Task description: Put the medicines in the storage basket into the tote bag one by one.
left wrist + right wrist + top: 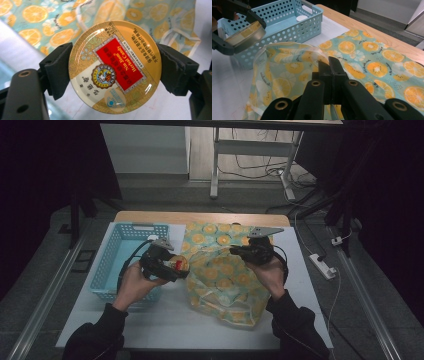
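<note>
High view: your left gripper (172,266) clamps the round candy tin (179,264) just left of the bag (225,280), between it and the blue basket (112,265), likely for loading. Your right gripper (239,251) pinches the bag's rim to keep the mouth up.

Left gripper view: the jaws stand wide, pads pressed on the rim of the tin (115,67); glossy printed metal lid, flat disc.

Right gripper view: the jaws are fully closed on the bag (287,65), a thin, limp, orange-print film; the basket (284,20), perforated plastic, lies beyond it.
</note>
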Tool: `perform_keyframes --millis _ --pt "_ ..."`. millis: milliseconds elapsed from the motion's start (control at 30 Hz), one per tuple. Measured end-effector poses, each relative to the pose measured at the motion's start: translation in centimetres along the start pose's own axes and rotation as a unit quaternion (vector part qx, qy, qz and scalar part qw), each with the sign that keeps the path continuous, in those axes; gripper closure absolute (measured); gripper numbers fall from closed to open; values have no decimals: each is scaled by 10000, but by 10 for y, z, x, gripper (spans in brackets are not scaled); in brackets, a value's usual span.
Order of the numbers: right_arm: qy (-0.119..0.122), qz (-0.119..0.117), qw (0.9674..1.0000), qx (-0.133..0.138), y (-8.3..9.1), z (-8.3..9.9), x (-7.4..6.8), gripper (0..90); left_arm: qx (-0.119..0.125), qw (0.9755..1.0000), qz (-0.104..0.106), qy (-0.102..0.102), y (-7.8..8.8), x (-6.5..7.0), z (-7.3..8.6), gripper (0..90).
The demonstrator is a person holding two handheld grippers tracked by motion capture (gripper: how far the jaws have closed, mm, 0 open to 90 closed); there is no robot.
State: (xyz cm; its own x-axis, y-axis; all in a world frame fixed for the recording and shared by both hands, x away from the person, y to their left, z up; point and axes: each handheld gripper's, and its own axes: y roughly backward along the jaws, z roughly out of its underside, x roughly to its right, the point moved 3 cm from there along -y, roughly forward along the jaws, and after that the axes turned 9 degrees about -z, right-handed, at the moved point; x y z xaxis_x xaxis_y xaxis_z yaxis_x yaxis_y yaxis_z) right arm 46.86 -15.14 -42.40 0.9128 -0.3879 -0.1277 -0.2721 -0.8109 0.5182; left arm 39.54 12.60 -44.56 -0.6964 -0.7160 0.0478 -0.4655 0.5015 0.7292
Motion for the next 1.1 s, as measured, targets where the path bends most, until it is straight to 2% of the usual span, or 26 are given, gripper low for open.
perform_keyframes --millis 533,1100 --pt "29 31 10000 55 2 -1 0 900 -20 9992 278 -300 -22 28 -24 203" --pt "27 27 10000 24 1 0 1 900 -105 9972 509 -539 -54 50 -45 203"
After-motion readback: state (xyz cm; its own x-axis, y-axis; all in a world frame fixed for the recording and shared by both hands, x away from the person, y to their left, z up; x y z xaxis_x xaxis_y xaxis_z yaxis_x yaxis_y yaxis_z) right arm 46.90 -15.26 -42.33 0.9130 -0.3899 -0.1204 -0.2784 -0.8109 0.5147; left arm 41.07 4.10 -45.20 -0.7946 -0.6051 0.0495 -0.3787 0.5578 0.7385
